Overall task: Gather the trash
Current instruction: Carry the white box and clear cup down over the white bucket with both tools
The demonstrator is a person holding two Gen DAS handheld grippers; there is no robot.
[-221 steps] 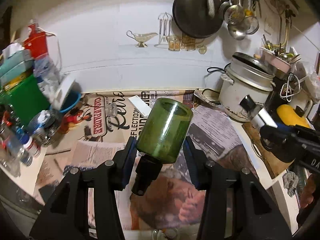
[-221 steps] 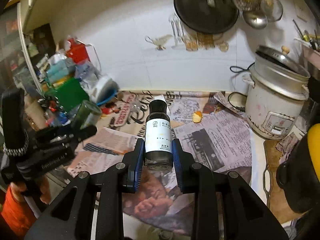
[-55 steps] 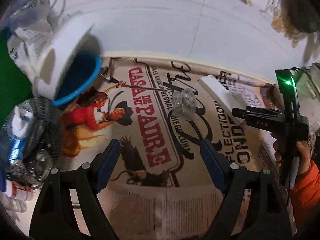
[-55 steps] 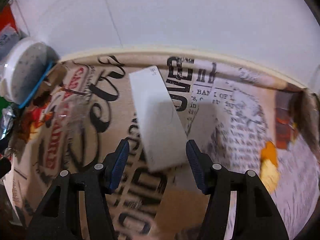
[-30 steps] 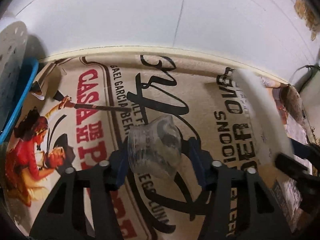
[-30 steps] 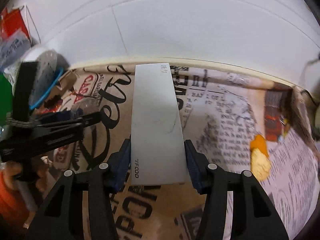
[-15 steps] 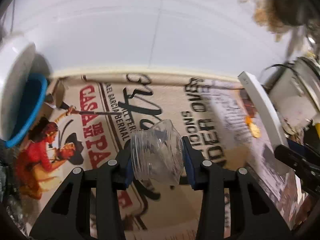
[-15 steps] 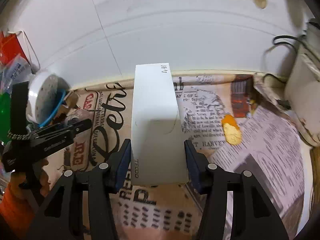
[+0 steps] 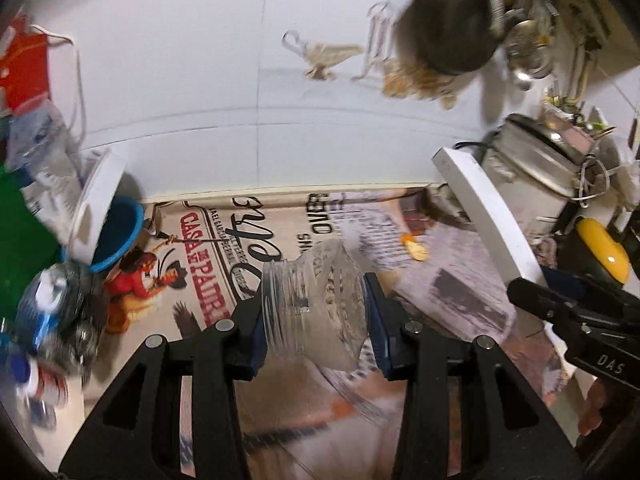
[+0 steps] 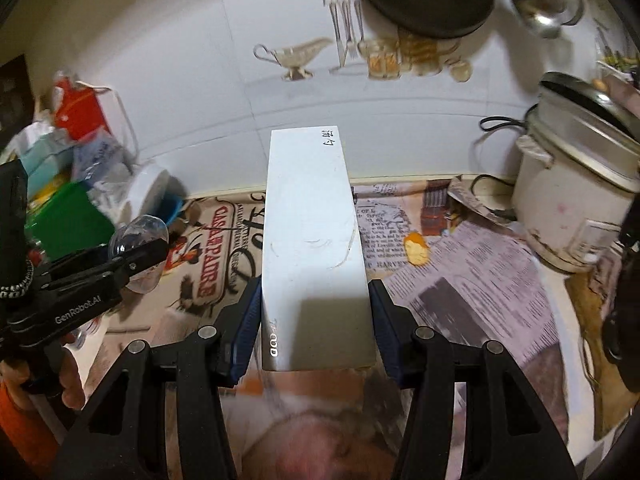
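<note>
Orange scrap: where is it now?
The orange scrap lies on the newspaper, right of the held white box and left of the rice cooker.

A clear ribbed plastic cup (image 9: 314, 304) sits at frame centre between black fingers (image 9: 248, 336) with blue pads. The box (image 10: 314, 248) is plain white. Printed newspaper (image 9: 452, 292) covers the worktop; a blue bowl (image 9: 118, 236) lies left.

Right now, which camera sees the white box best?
The right wrist view. The white box fills the middle there, flat face toward the camera, writing at both ends, held between the right gripper fingers. The left wrist view shows only its narrow side, curving up from that gripper at the right.
</note>
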